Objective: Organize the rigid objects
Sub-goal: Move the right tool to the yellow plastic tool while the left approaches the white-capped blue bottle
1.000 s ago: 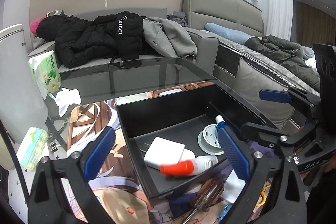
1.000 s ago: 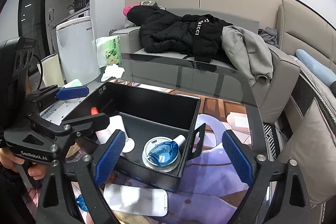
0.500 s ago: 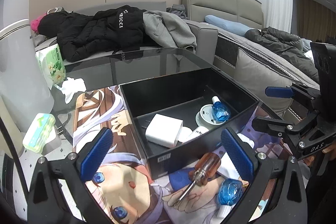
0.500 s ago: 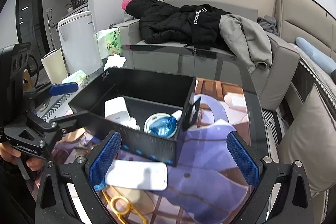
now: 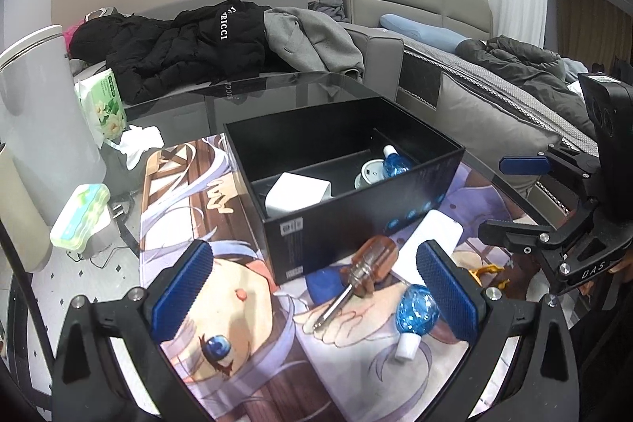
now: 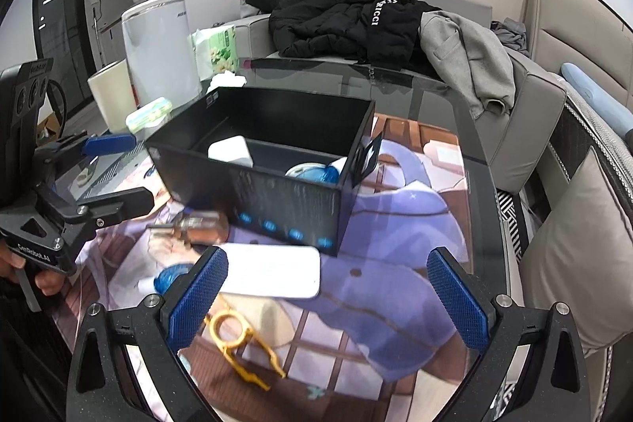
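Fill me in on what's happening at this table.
A person is sorting small items into a black box with a handheld gripper in each hand. Both the left gripper and right gripper are open and empty. A screwdriver, blue bottle, white case and yellow clip are outside the box.

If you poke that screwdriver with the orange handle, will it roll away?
Probably a little: the screwdriver has a rounded handle and lies flat on the printed mat. It looks stiff. The black box beside its handle would likely stop it that way.

box black | screwdriver amber handle | bottle blue
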{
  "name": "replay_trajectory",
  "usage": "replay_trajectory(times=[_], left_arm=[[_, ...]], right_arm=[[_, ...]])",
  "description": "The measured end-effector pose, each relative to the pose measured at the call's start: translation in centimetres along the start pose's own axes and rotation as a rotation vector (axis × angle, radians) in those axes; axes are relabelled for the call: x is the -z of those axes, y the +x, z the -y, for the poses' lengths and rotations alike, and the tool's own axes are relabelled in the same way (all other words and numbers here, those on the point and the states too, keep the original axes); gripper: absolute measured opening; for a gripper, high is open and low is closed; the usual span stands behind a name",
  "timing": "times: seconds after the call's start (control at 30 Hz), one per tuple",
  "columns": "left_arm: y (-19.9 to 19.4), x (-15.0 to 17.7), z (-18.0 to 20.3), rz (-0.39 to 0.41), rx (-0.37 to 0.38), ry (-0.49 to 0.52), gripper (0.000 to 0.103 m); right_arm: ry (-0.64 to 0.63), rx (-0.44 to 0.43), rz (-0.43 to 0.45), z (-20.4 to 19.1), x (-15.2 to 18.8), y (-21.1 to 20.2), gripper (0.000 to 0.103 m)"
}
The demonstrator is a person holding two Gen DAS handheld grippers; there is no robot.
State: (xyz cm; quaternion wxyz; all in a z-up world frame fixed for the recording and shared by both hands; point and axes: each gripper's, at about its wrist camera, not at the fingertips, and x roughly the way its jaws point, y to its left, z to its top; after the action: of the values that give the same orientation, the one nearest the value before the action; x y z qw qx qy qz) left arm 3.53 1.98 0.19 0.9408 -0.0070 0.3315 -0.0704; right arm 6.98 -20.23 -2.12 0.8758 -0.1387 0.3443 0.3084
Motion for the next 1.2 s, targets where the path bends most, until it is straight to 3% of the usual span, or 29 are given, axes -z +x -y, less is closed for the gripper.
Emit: replay_trajectory(times=[0.63,1.0,1.2], left_arm=[[-0.2,2.3,2.4,-0.065,0.008,0.070,0.103],[1.4,3.3,3.5,-0.166,-0.006,0.127,0.103],[1.9,3.6,3.5,-0.207,-0.023,0.136,0.103]], right_arm=[[-0.077,-0.038,-0.107,-1.9,3.5,0.3,0.102],[-0.106,0.000,-0.171,-1.6,4.4,1.1,0.102],[-0.054,0.040,-0.187,0.1,4.4,1.3,0.102]])
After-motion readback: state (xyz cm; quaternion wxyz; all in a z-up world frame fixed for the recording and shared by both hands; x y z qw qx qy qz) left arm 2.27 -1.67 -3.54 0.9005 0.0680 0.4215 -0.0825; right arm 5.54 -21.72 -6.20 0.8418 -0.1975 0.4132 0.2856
